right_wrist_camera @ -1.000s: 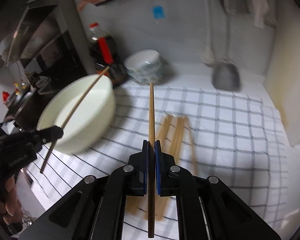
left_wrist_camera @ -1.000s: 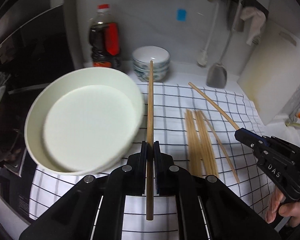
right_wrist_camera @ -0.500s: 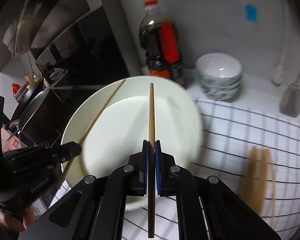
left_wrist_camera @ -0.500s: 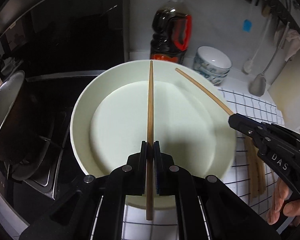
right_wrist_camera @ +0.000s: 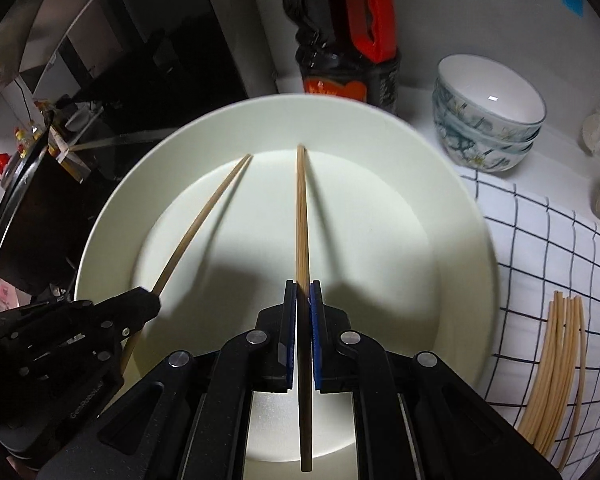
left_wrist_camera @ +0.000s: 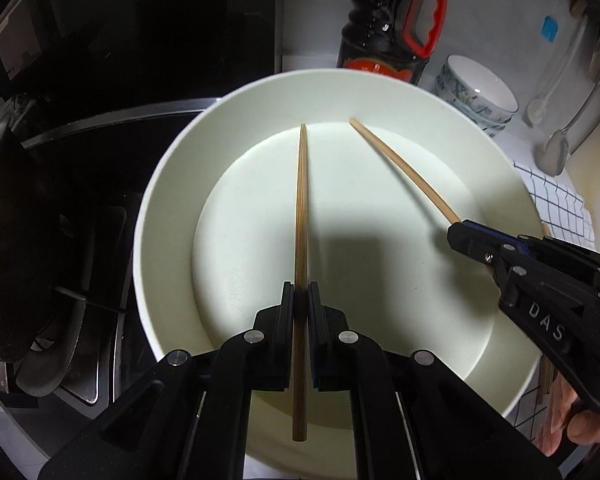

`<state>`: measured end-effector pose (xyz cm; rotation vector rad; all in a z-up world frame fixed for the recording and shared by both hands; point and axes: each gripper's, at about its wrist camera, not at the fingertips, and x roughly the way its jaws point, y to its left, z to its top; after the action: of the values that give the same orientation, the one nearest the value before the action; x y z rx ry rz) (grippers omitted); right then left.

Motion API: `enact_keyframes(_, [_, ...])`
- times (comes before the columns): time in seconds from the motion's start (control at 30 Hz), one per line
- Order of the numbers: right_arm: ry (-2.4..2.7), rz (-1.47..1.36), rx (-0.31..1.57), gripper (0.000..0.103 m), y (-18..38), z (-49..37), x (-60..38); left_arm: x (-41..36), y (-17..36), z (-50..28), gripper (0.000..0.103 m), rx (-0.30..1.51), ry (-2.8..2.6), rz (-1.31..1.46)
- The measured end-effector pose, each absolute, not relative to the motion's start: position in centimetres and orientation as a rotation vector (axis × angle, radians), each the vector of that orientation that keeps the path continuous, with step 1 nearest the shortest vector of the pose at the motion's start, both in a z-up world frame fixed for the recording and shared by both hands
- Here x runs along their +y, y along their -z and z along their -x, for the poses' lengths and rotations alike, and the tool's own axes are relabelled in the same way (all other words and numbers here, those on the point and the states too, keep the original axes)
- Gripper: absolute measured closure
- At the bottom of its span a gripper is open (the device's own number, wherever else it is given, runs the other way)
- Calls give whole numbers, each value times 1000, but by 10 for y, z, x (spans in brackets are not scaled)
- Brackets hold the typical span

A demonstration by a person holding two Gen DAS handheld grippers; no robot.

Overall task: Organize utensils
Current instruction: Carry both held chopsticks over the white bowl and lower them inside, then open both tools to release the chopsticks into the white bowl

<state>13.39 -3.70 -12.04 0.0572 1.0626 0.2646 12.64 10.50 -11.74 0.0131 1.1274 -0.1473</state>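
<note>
We see our black left gripper [left_wrist_camera: 300, 292] at the bottom middle of the left wrist view. Its two jaws pinch one long brown wooden chopstick [left_wrist_camera: 301, 216] between them. This stick points straight up the frame, over the big round white plate [left_wrist_camera: 172, 184] that fills the middle of the view.

Our black right gripper [right_wrist_camera: 303, 292] sits at the bottom middle of the right wrist view. Its jaws squeeze a second long brown wooden chopstick [right_wrist_camera: 302, 216], and this one also points up over the plate. In the left wrist view the right gripper comes in from the right side, with its stick slanting toward the upper middle. We cannot tell if either stick tip touches the plate.

More pale wooden chopsticks [right_wrist_camera: 552, 368] lie in a bunch on the white cloth with black squares [right_wrist_camera: 540, 240], at the lower right of the right wrist view, just beside the plate.

Behind the plate, at the top of the frame, stands a dark sauce bottle with a red handle [right_wrist_camera: 344, 32]. To its right is a stack of white bowls with blue flowers [right_wrist_camera: 488, 116]. A dark pan [left_wrist_camera: 8, 240] is at the left edge of the left wrist view.
</note>
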Motion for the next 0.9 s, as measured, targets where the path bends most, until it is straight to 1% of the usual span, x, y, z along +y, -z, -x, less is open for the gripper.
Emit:
enact_keyframes(0.13, [-258, -45, 1101, 96, 128, -136, -34, 106, 124, -131, 96, 1154, 141, -26])
enact_keyframes(0.33, [-247, -37, 1101, 96, 127, -135, -34, 108, 124, -134, 95, 1170, 127, -25])
enact_keyframes(0.37, [-243, -39, 1099, 94, 126, -135, -35, 109, 123, -134, 95, 1168, 127, -23])
enact_keyframes(0.4, [-241, -42, 1093, 87, 124, -134, -36, 109, 122, -134, 94, 1166, 123, -22])
enact_keyframes(0.43, [-238, -43, 1088, 83, 123, -134, -37, 110, 121, -133, 90, 1161, 119, -22])
enact_keyframes(0.47, [-232, -40, 1077, 83, 120, -133, -38, 110, 118, -132, 84, 1153, 110, -23])
enact_keyframes(0.53, [-227, -35, 1068, 83, 116, -131, -40, 111, 112, -130, 51, 1128, 97, -22])
enact_keyframes(0.57, [-224, -34, 1063, 83, 113, -130, -41, 112, 108, -128, 47, 1113, 91, -21])
enact_keyframes(0.7, [-220, -37, 1033, 83, 102, -123, -47, 116, 96, -123, 48, 1085, 79, -12])
enact_keyframes(0.77, [-221, -39, 1018, 81, 96, -118, -50, 119, 90, -120, 47, 1076, 69, -5])
enact_keyframes(0.83, [-220, -39, 1008, 77, 91, -113, -53, 120, 85, -116, 40, 1069, 59, -2])
enact_keyframes(0.9, [-220, -39, 1002, 73, 86, -106, -57, 121, 80, -109, 39, 1058, 50, -2])
